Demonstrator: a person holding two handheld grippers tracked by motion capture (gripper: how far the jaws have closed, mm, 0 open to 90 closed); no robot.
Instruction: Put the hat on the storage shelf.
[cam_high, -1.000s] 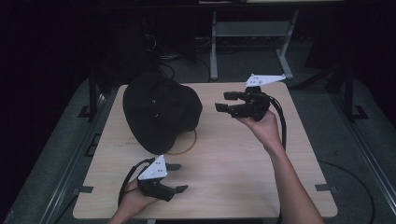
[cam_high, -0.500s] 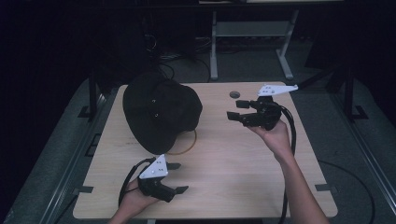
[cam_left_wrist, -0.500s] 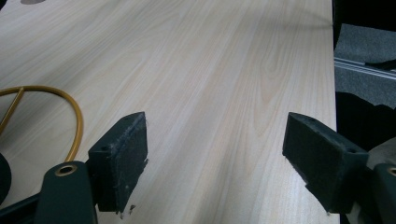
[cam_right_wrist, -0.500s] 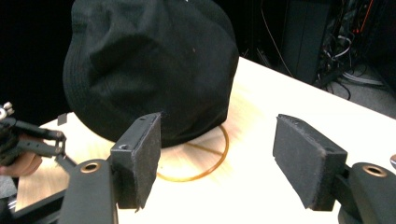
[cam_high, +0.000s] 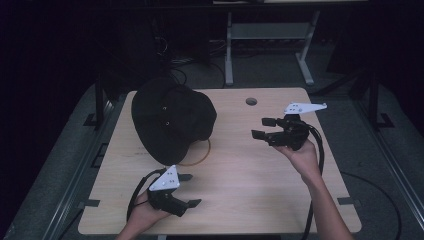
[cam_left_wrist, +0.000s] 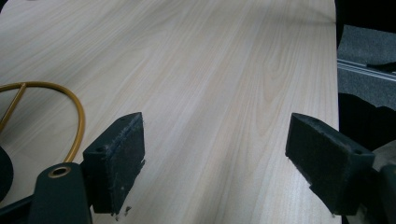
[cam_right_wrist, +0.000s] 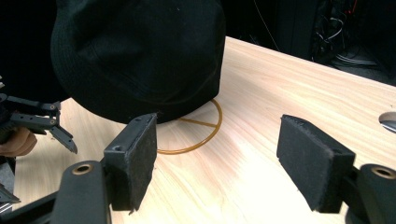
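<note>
A black hat (cam_high: 172, 117) sits on the worktop (cam_high: 240, 190), in its far left part near the far left corner, over a thin yellow ring stand (cam_high: 202, 152) whose hoop peeks out from under the hat's near right side. In the right tool view the hat (cam_right_wrist: 140, 56) rises dark and rounded over the yellow hoop (cam_right_wrist: 205, 133), which lies flat on the wood.

The left tool (cam_high: 189, 190) rests low at the near edge of the worktop, a little left of the middle, held in the person's left hand (cam_high: 145, 212). Its jaws stand wide apart and have just been opening; only bare wood lies between them, with the hoop (cam_left_wrist: 77, 119) just off to one side.

The right tool (cam_high: 262, 127) hangs above the right half of the worktop, held in the right hand (cam_high: 300, 155), pointing toward the hat and well apart from it. Its jaws are also spread wide, having just been opening, and nothing lies between them. A round hole (cam_high: 251, 101) shows in the worktop near the far edge.
</note>
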